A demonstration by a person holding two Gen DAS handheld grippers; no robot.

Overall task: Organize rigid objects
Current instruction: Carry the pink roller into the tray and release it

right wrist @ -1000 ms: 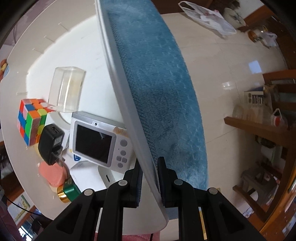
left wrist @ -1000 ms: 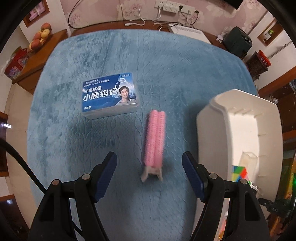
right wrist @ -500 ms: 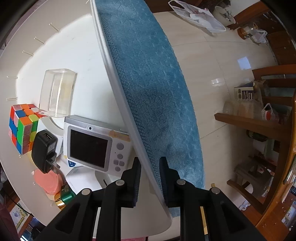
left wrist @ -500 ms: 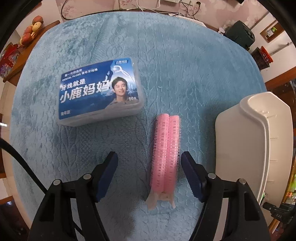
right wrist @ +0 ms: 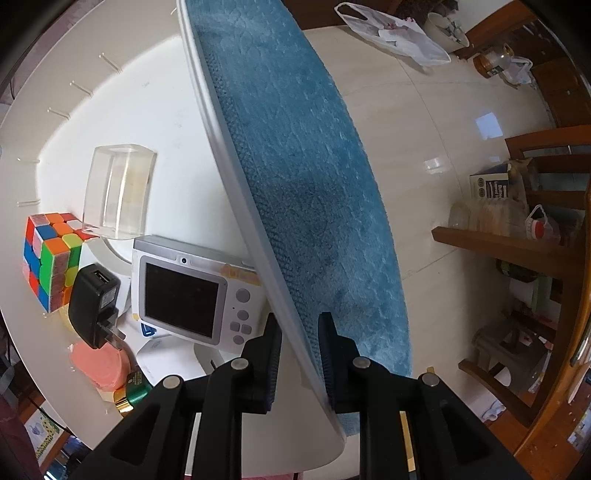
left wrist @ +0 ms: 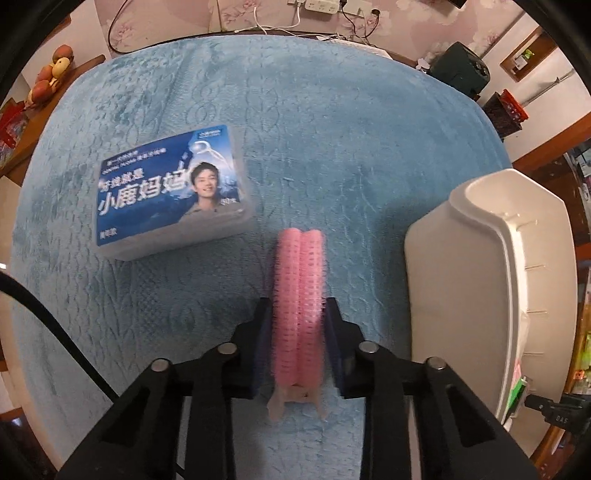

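Note:
A pink hair-roller clip [left wrist: 298, 291] lies lengthwise on the blue plush cloth [left wrist: 314, 122], and my left gripper [left wrist: 297, 332] is shut on its lower half, pads pressed to both sides. Up and to the left lies a blue dental-floss box [left wrist: 170, 192]. The white bin [left wrist: 491, 280] stands at the right in the left wrist view. My right gripper [right wrist: 300, 334] is shut on the bin's wall [right wrist: 236, 192]. Inside the bin lie a white camera [right wrist: 192, 291], a colour cube [right wrist: 50, 254], a clear box [right wrist: 118, 188], a black charger [right wrist: 94, 306] and a pink round thing [right wrist: 101, 363].
Wall sockets and cables [left wrist: 321, 7] run behind the table. Fruit [left wrist: 48, 77] sits on a wooden sideboard at the far left. A dark case [left wrist: 461, 70] stands at the far right. Beyond the cloth's edge lie a tiled floor [right wrist: 436, 122] and wooden shelves [right wrist: 517, 243].
My left gripper came down over the pink roller clip and closed on it. The right gripper kept its hold on the bin wall and stayed put.

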